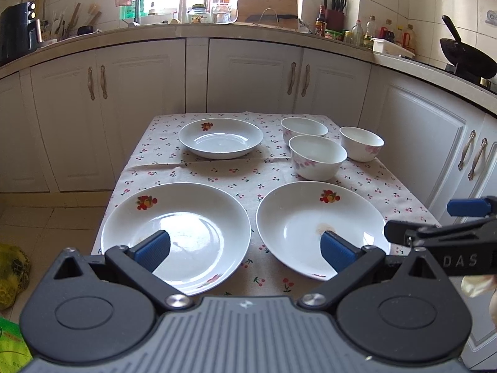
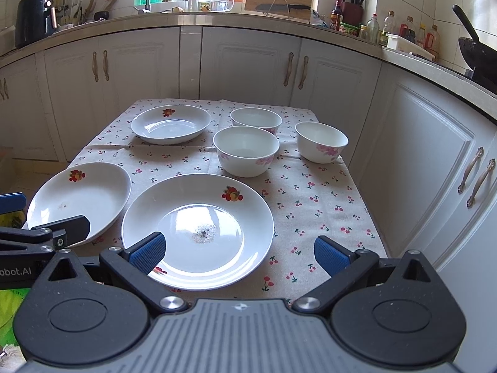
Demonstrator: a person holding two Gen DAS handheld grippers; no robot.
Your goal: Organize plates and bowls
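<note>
Plainly, both grippers' fingers are spread: the left gripper (image 1: 245,250), marked "obot.AI", and the right gripper (image 2: 239,250), marked "DAS", hover before the near-right fruit-print plate (image 2: 198,230).

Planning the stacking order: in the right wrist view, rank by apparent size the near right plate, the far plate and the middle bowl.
1. Near right plate, largest, though also closest to the camera.
2. Far plate.
3. Middle bowl, close to the far plate in apparent size, so that pair is unsure.
</note>
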